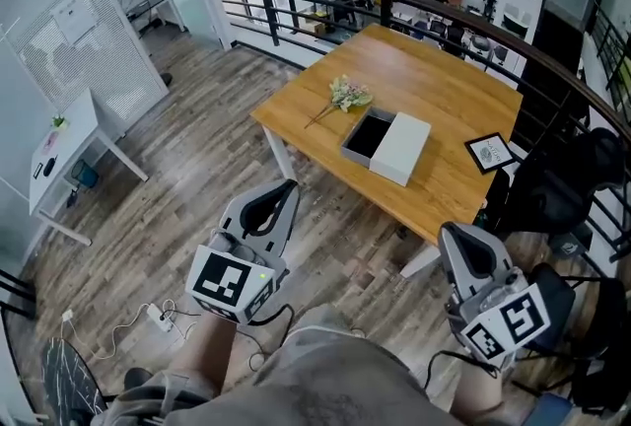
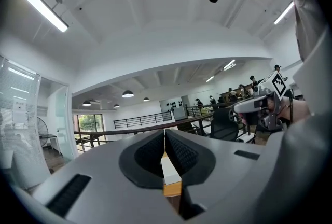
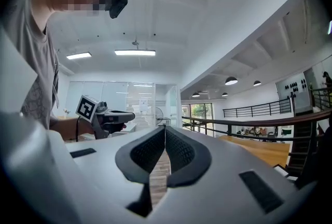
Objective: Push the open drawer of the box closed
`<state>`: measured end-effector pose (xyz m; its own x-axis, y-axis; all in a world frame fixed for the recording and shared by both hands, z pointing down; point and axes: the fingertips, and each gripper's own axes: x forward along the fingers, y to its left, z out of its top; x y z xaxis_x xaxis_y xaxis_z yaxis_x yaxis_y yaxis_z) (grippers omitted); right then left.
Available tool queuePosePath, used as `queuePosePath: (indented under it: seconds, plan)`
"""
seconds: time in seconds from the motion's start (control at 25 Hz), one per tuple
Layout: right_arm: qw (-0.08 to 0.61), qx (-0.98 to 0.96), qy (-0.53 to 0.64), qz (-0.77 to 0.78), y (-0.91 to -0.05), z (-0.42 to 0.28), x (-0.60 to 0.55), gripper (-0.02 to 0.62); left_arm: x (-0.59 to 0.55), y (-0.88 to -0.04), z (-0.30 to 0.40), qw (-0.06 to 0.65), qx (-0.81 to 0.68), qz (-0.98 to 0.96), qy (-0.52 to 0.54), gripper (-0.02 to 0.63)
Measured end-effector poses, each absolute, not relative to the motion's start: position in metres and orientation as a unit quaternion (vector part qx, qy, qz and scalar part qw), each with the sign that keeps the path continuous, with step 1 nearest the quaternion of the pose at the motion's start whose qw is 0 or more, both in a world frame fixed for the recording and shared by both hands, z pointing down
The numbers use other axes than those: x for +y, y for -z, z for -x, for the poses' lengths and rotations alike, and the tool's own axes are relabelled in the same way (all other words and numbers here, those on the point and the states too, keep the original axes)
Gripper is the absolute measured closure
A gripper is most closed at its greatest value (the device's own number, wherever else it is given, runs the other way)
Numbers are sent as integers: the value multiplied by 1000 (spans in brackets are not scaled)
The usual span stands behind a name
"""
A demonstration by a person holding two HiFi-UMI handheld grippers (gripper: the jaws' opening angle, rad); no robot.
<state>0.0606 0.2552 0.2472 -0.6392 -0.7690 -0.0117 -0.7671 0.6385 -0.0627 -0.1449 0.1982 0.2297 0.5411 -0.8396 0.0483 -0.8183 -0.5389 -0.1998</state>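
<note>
The wooden table (image 1: 444, 89) carries a white box (image 1: 401, 147) with its dark drawer (image 1: 367, 137) pulled open. Flowers (image 1: 347, 95) lie just beside the drawer, and a small frame (image 1: 490, 152) lies near one edge.

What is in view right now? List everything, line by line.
Rectangular wooden table: one, honey-brown, centre of the head view.
White rectangular box: one, white, on the table.
Box's open drawer: one, grey with a dark inside, pulled out at the box's left.
Sprig of dried flowers: one, pale green and white, on the table by the drawer.
Black-framed card: one, black and white, at the table's right edge.
White desk: one, far left.
White power strip: one, on the plank floor, lower left.
Left gripper: one, grey, lower left, shut, empty.
Right gripper: one, grey, lower right, shut, empty.
</note>
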Motion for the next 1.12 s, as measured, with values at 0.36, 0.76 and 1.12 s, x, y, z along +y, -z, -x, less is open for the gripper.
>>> queuePosePath:
  seconds: [0.36,0.76,1.12]
  plan:
    - [-41,906,12,421,-282,-68,232,561,171,-276,119,110,439,875,173,391]
    - [-57,895,71,437,-339,-77,147,561,63,-341,121,108,422,872,225,394]
    - [-130,872,98,462,-378,-58,34,561,-69,-408,128,69,356,889,279,419]
